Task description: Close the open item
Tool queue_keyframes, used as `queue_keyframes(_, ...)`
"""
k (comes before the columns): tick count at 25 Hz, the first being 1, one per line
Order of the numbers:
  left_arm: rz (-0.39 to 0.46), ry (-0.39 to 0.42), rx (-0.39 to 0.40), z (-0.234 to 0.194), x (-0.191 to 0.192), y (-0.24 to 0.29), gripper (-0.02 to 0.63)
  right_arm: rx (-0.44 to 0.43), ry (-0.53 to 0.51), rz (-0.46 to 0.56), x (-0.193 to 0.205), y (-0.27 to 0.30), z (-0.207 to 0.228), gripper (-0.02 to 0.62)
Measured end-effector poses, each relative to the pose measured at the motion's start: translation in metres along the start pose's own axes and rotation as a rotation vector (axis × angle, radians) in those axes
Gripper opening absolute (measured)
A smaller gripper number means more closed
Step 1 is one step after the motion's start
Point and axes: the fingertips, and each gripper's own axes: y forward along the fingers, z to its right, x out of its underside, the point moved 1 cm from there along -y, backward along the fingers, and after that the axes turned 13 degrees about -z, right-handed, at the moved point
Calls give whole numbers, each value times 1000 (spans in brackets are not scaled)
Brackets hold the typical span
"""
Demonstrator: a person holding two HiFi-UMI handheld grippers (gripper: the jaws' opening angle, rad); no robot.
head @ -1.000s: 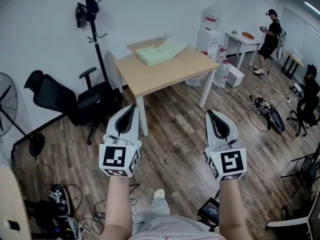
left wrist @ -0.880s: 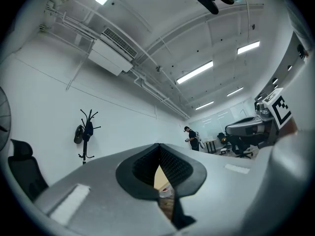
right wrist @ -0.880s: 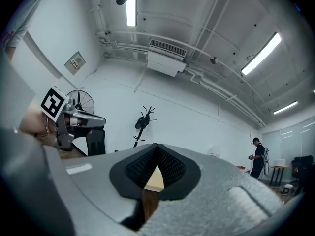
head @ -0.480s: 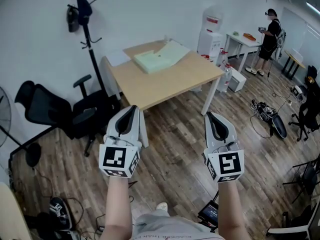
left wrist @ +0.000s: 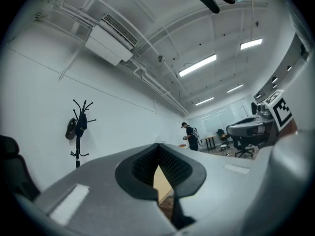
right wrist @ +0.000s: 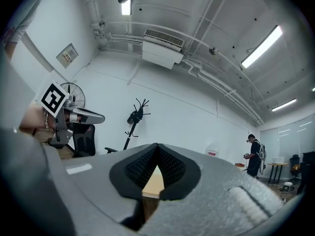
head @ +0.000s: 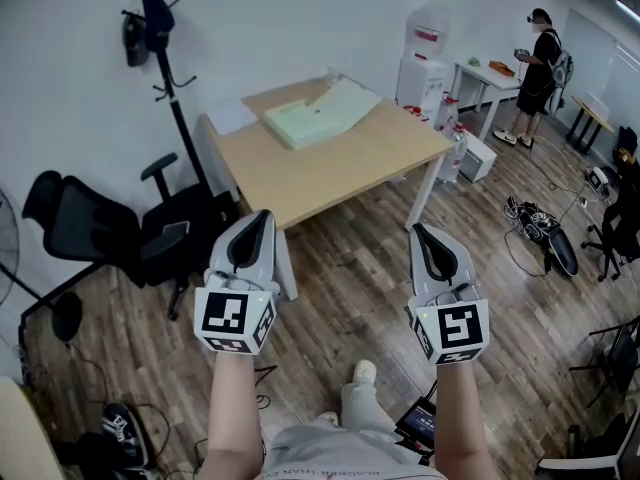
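A pale green flat box (head: 318, 111) lies on the far part of a light wooden table (head: 340, 173), with its lid raised at the back. It is several steps ahead of me. My left gripper (head: 262, 214) and right gripper (head: 419, 227) are held side by side at waist height, pointing toward the table, well short of it. Both are shut with nothing between the jaws. In the left gripper view the left gripper's tips (left wrist: 158, 146) meet, with only the table top showing behind them. The right gripper view shows the right gripper (right wrist: 157, 145) the same way.
A black office chair (head: 95, 228) and a coat stand (head: 158, 28) stand left of the table. A water dispenser (head: 425, 56) is against the back wall. A person (head: 538, 53) stands at a white desk (head: 480, 78) far right. Cables (head: 540, 223) lie on the wood floor.
The table and box have come nearer and lower in the head view as I walk forward. One foot has stepped ahead. Both grippers stay shut and level.
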Motion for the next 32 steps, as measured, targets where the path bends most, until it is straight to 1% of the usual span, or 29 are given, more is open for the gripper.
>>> queue_keyframes(5,-11,-5,-14,-10,5,33,2,-5,13,-2,7,35,18,2)
queue_keyframes(14,-20,0,-54,-36,3,114,2,-27,22,6,11,119,63,2)
queue_keyframes(21,-24,-15,-97,-52,-1,188,2,-65,15,15,12,191,107,2)
queue_keyframes(26,-23,-9,-127,-56,-6,240,2,-90,14,24,17,240,144,2)
queue_keyframes(32,-23,-6,-164,-63,-10,283,2,-101,21,41,19,281,179,2)
